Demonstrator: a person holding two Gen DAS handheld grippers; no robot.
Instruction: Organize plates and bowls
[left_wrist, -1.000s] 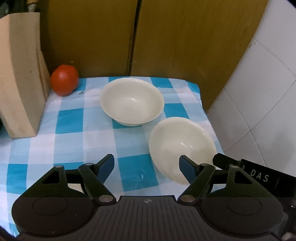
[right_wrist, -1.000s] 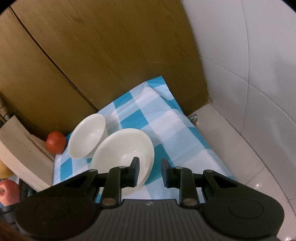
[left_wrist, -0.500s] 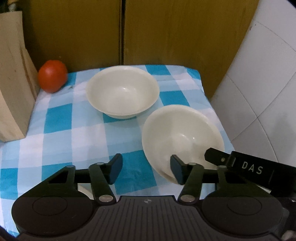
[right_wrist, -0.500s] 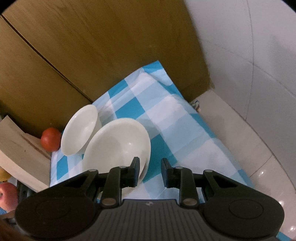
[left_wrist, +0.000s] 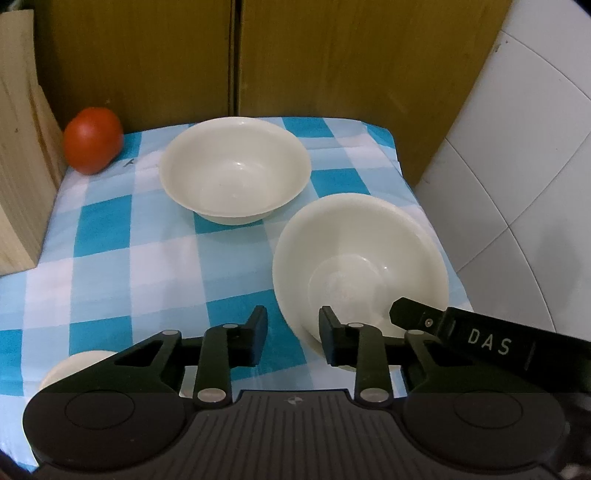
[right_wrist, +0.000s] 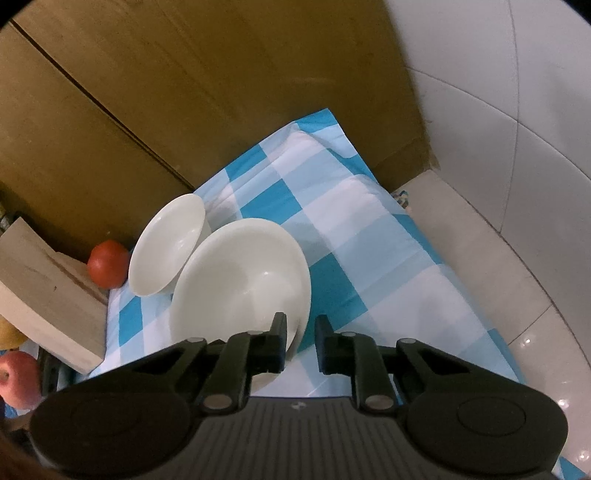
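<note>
A: From the left wrist, the near bowl (left_wrist: 360, 266) is seen tilted by the right edge of the counter (left_wrist: 122, 273). The far bowl (left_wrist: 236, 170) sits upright toward the back edge, with a tomato (left_wrist: 93, 144) in the back left corner beside a wooden block (left_wrist: 22, 166).

B: The left claw (left_wrist: 293, 336) has just been closing, and the near bowl's rim is straddled. Whether the pads already press on it cannot be told.

A: From the right wrist, the same rim is pinched by the right claw (right_wrist: 301, 341), closed on it.

B: A level lift would be best, probably. The bowl should be carried over the far bowl and lowered straight, so that it nests without a knock.
</note>
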